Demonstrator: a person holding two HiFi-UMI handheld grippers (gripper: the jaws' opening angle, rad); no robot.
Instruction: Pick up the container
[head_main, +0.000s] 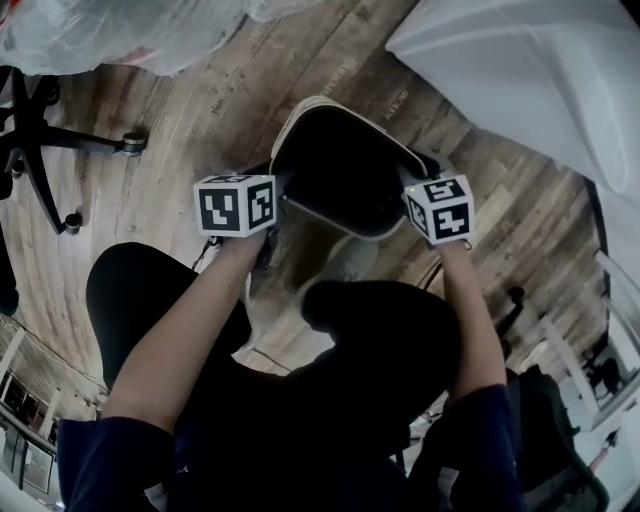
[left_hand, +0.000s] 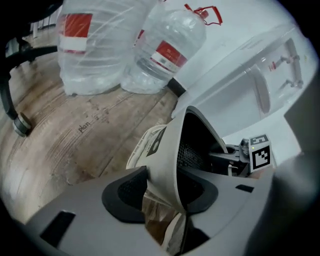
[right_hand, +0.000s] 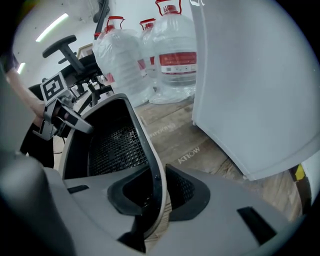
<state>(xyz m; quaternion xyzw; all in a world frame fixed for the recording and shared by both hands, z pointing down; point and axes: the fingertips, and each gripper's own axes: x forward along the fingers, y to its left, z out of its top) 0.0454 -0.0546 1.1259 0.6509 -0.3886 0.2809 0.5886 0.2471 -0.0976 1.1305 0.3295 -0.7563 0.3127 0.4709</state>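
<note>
A worn brown wooden plank floor (head_main: 200, 120) carries large clear plastic water jugs with red labels (left_hand: 90, 55), standing close together, and a black office chair's wheeled base (head_main: 80, 138)

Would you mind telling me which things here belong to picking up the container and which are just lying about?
Part of the job: the container; the left gripper and the right gripper, each clamped on one side of its wall.

Just lying about: the water bottles; the office chair base; the large white unit.
</note>
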